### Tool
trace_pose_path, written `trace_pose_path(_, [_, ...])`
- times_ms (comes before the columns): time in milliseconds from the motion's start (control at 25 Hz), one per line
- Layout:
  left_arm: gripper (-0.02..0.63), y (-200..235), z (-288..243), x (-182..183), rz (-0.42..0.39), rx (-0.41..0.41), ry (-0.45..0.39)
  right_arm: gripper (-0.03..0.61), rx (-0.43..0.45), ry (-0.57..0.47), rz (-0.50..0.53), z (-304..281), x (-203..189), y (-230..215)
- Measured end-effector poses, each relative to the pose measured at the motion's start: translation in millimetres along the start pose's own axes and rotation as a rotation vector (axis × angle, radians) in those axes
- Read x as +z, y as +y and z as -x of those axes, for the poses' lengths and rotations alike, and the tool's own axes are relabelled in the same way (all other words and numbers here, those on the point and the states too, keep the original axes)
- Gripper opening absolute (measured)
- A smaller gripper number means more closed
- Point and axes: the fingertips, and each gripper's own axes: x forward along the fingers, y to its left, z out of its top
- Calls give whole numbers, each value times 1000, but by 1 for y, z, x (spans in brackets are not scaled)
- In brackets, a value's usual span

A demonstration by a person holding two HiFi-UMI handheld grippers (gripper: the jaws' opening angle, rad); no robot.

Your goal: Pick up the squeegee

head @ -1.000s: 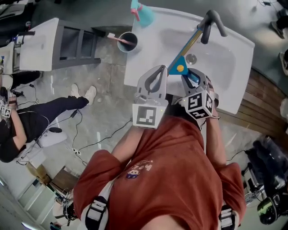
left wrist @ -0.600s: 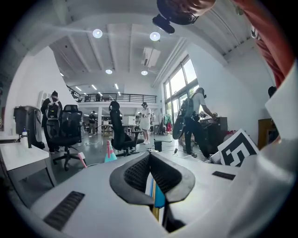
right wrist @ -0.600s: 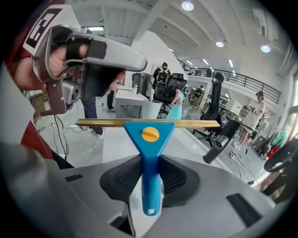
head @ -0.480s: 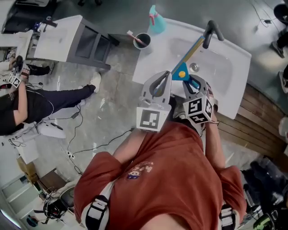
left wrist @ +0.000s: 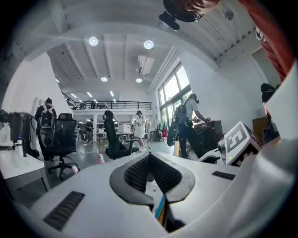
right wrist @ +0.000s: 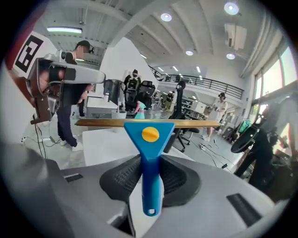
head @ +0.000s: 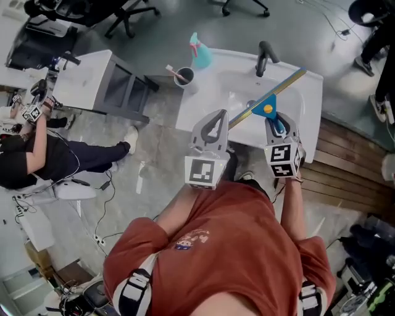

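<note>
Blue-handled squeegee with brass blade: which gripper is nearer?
Right. The right gripper is clamped on the blue-handled squeegee; the left gripper, shut and empty, is beside the blade's left end.

Blue squeegee [right wrist: 150, 179] with yellow knob [right wrist: 150, 134]

A teal spray bottle [head: 199, 52] and a cup [head: 183, 76] stand at the white sink's [head: 207, 99] edge.

White sink counter [head: 207, 102] sits on a grey polished floor [head: 154, 160], with wood planking [head: 345, 176] to its right and a white cabinet [head: 80, 77] to its left. Black office chair [head: 126, 15] beyond it. Round ceiling lights [left wrist: 148, 44] overhead, tall windows [left wrist: 173, 87] along one wall.
</note>
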Motion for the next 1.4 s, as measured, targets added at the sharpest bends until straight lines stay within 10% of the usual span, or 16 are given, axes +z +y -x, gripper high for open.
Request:
trace_pose_path(640, [18,-47,-76,59,-12,-118,-110,124,-388,-118,-409,83,-14,-161])
trace_pose_path(1400, [17,40,-117,154,-78,-41,-320,127,-578,-443,-395,107,146,-226])
